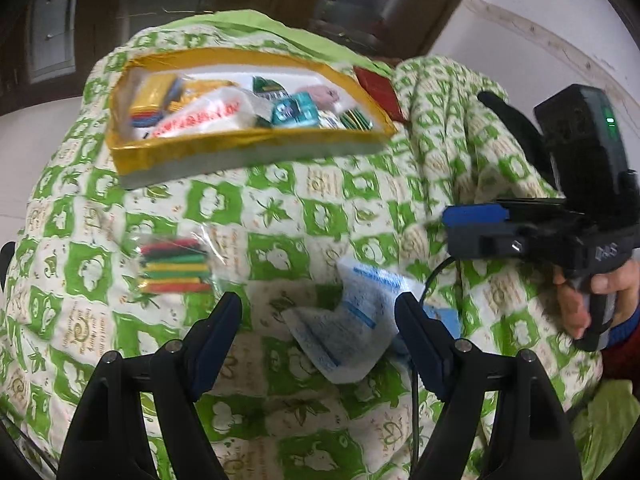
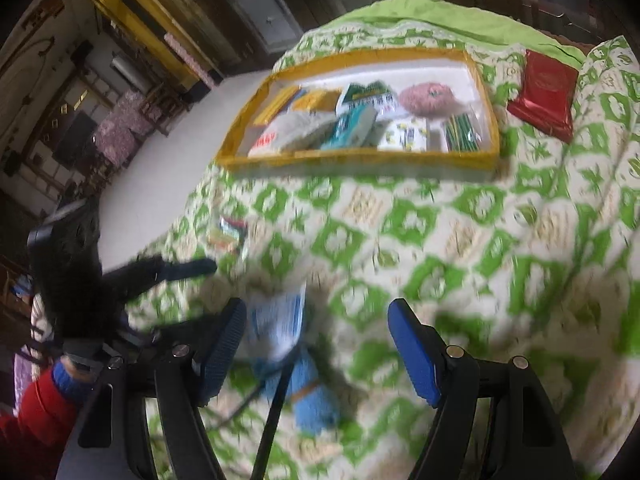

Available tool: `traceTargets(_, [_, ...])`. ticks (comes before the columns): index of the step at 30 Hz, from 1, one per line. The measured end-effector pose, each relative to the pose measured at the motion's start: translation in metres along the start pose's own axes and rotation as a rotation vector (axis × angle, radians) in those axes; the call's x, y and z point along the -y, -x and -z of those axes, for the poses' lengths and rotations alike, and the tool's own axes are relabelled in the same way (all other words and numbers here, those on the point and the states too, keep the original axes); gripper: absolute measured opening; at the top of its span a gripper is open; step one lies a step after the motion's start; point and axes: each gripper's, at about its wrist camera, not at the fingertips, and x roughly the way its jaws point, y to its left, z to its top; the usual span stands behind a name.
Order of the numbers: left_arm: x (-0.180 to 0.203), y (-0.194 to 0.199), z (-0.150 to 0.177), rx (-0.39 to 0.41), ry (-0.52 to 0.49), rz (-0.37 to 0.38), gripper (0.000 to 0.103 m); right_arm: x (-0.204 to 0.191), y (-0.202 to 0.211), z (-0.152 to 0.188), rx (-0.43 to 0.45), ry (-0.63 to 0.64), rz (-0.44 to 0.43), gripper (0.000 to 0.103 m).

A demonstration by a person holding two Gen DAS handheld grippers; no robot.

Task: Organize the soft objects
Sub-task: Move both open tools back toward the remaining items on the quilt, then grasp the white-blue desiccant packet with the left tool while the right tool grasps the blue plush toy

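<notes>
Striped packet (image 1: 175,266): lies flat on the green-and-white quilt (image 1: 280,216) at left centre of the left wrist view, a clear bag of red, green, yellow and black bands.
Yellow tray (image 1: 132,160): sits on the quilt in the upper left of that view, holding a mix of soft packets and a pink plush (image 2: 426,98).
Left gripper (image 1: 318,320): jaws spread wide, gripping nothing, hovering low in the frame.
White-and-blue packet (image 1: 348,320): crumpled on the quilt between the left gripper's fingertips; whether they touch it, I cannot tell.
Blue cloth (image 2: 316,396): blurred, just below that packet in the right wrist view.
Red packet (image 2: 542,94): upper right, beside the tray.
Right gripper (image 2: 316,320): wide open, empty.
</notes>
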Motion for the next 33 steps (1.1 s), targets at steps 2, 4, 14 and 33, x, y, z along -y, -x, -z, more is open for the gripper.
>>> traceTargets(2, [0.002, -0.003, 0.001, -0.013, -0.008, -0.001, 0.078, -0.004, 0.006, 0.007, -0.018, 0.022, 0.009, 0.077])
traceTargets(4, [0.004, -0.005, 0.002, -0.02, -0.013, 0.001, 0.078, -0.008, 0.016, 0.015, -0.035, 0.049, 0.018, 0.077])
traceTargets(14, [0.014, -0.023, -0.002, -0.045, -0.036, -0.013, 0.078, -0.024, 0.012, 0.041, -0.146, 0.204, 0.144, 0.077])
traceTargets(33, [0.018, -0.041, -0.003, -0.082, -0.071, -0.032, 0.078, -0.028, -0.065, 0.034, -0.252, 0.212, 0.138, 0.038])
